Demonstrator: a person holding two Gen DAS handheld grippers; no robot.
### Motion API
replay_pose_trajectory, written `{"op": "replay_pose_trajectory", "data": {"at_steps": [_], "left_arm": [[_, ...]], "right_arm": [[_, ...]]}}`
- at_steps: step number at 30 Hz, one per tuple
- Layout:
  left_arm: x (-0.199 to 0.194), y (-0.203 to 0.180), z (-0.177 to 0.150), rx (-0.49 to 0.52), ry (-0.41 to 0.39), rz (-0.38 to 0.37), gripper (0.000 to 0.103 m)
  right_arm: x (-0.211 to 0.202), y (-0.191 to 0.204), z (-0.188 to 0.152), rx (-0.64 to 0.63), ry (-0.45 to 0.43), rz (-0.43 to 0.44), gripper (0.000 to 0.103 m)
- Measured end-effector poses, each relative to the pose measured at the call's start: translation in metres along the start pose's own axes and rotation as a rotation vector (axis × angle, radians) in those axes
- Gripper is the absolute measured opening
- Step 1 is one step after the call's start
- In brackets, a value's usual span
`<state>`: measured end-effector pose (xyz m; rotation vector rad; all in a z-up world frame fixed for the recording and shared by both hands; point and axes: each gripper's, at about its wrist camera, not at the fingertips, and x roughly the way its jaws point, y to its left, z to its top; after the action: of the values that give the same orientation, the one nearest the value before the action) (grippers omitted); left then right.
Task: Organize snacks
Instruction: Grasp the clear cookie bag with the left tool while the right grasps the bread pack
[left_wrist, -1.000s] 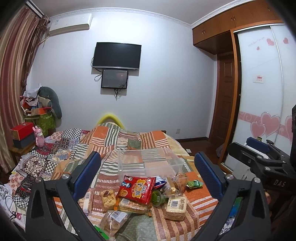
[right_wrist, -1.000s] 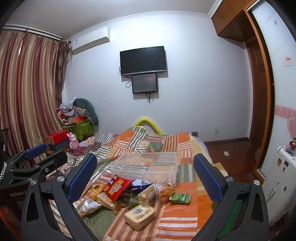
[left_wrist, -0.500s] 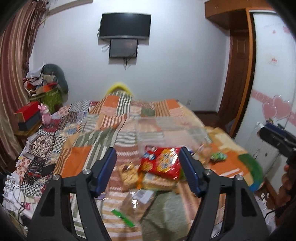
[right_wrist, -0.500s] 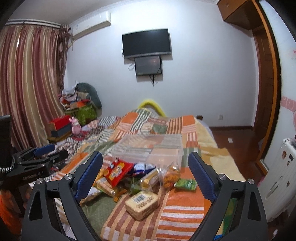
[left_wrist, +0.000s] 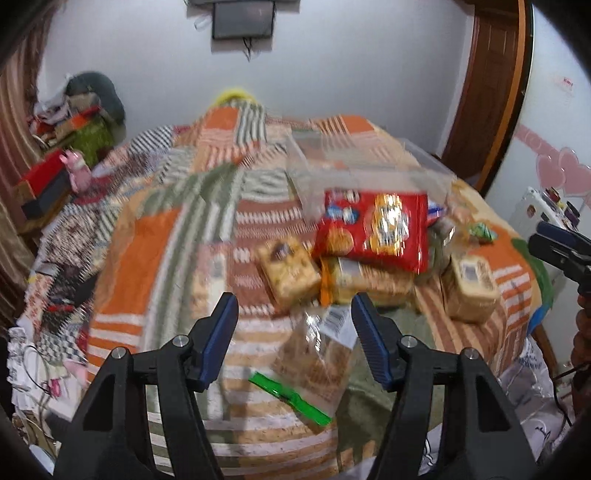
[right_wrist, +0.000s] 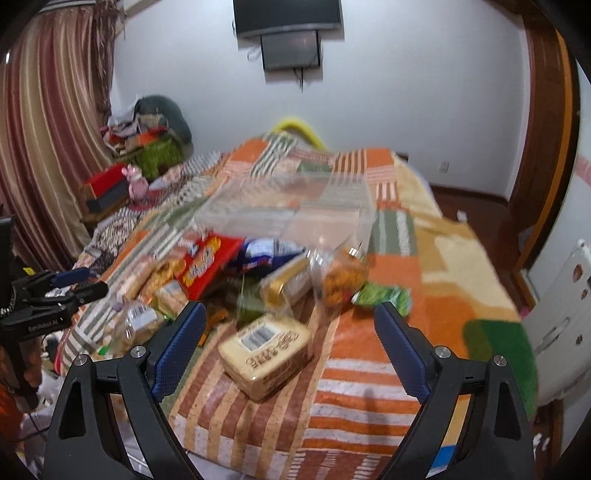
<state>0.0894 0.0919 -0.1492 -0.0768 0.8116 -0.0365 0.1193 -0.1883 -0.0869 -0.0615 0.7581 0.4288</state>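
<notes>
Left hand-held gripper (left_wrist: 293, 328) jaws half spread after just closing in, nothing pinched, above clear cracker bag (left_wrist: 314, 363) on the bed (left_wrist: 155, 236). Red snack bag (left_wrist: 373, 229) sits before clear bin (right_wrist: 291, 210). Right hand-held gripper (right_wrist: 290, 341) spread wide, empty, over bread pack (right_wrist: 264, 349).

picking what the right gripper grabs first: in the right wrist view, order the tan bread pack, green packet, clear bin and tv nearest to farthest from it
1. tan bread pack, lying between the right gripper's fingers
2. green packet, ahead, right
3. clear bin, behind the snack pile
4. tv, on the far wall
</notes>
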Motion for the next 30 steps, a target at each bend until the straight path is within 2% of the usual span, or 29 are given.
{"op": "replay_pose_trajectory", "data": {"at_steps": [10, 15, 22, 25, 30], "left_arm": [[0.047, -0.009, -0.018, 0.022, 0.135, -0.079, 0.064], [0.057, -0.009, -0.022, 0.007, 0.150, -0.104, 0.068], [0.071, -0.017, -0.021, 0.024, 0.156, -0.098, 0.069], [0.079, -0.017, -0.024, 0.016, 0.178, -0.083, 0.069], [0.075, -0.013, -0.025, -0.009, 0.160, -0.086, 0.060]], "right_arm": [[0.050, 0.008, -0.009, 0.022, 0.160, 0.036, 0.091], [0.068, 0.011, -0.011, 0.032, 0.215, 0.049, 0.091], [0.083, 0.008, -0.015, 0.032, 0.261, 0.036, 0.090], [0.083, 0.005, -0.016, 0.049, 0.269, 0.068, 0.087], [0.077, 0.005, -0.018, 0.028, 0.256, 0.064, 0.085]]}}
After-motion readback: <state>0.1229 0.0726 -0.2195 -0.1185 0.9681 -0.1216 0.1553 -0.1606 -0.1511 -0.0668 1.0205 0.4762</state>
